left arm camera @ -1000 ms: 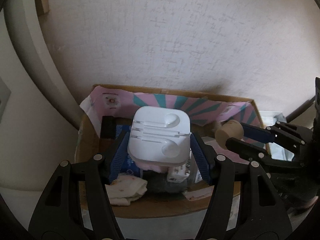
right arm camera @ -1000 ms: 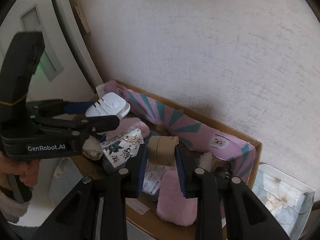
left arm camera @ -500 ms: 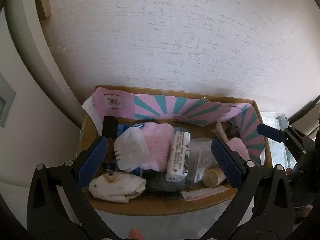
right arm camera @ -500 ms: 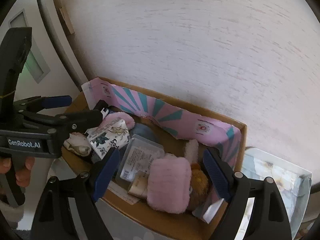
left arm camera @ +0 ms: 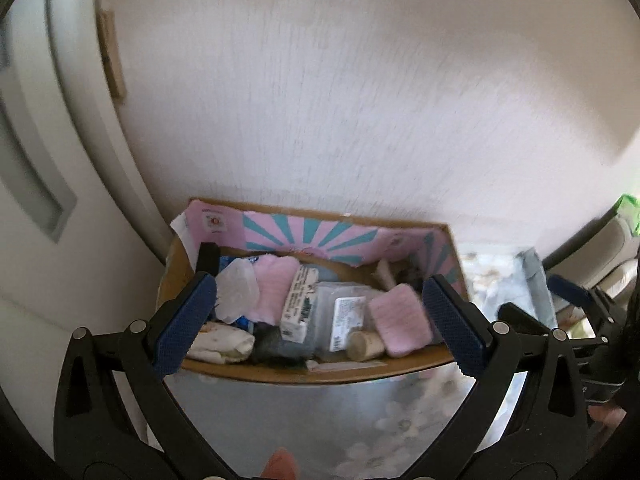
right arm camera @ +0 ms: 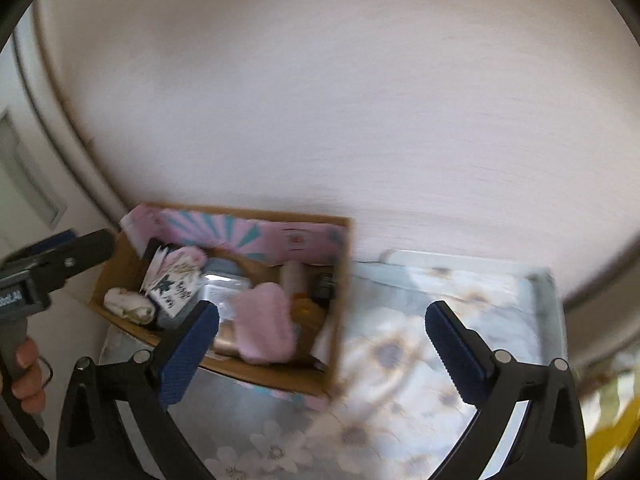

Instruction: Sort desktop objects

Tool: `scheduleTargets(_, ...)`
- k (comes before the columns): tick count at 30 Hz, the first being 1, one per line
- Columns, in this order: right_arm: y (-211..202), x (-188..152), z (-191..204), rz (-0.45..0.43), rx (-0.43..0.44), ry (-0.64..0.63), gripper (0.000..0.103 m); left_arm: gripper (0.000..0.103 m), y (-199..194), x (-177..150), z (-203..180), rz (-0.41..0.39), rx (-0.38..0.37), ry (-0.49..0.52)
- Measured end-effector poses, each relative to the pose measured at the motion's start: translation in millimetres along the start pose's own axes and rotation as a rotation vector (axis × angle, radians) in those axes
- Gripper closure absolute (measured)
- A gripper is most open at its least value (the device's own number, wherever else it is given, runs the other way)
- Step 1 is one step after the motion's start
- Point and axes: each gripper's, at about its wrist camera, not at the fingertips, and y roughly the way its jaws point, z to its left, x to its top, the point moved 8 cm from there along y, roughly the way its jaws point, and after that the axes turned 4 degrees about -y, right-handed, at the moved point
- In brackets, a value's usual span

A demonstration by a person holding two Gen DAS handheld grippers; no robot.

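Setting: A cardboard box [left arm camera: 304,372] lined with pink-and-teal paper stood against a textured wall [left arm camera: 360,100] on a floral-patterned tabletop [right arm camera: 380,360], serving as the collecting point for the desk's loose items.
Left gripper [left arm camera: 320,320]: Its jaws stood spread wide with nothing between the pads, having just finished opening; it hung above the front of the box, apparently clear of the contents so they would not be disturbed.
Right gripper [right arm camera: 320,344]: Its jaws were likewise released and empty, having just been opening; it was aimed at the tabletop beside the box's right wall, probably heading away for another object.
White plastic holder [left arm camera: 236,292]: It lay tilted at the box's left end, resting against a pink fluffy cloth [left arm camera: 276,288], seemingly where it landed when let go.
Small tan roll [left arm camera: 364,346]: It sat near the front wall, just beside a clear plastic case [left arm camera: 340,312] and touching a pink pouch [left arm camera: 400,326].
Other contents: A white printed carton [left arm camera: 298,304] lay on the pile, with a bundled pale cloth [left arm camera: 220,340] at the front-left corner.
Person: A hand [right arm camera: 24,376] gripped the left tool's handle at the edge of the right view.
Stage: Judging by the full box and bare cloth, the sorting looked well advanced; blur hid whatever remained to the right.
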Motion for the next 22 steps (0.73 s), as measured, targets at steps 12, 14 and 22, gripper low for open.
scheduleTargets(12,-46,-35,-37,-0.033,-0.096,0.051,0.0,0.0,-34,-20,-24,-0.049,0.033,0.02)
scheduleTargets(14,-46,-38,-36,-0.032,-0.104,0.047,0.0,0.0,-35,-26,-27,-0.047,0.041,0.031)
scheduleTargets(22,-47,-39,-35,-0.039,-0.088,0.054,0.0,0.0,-42,-33,-35,-0.052,0.067,0.085)
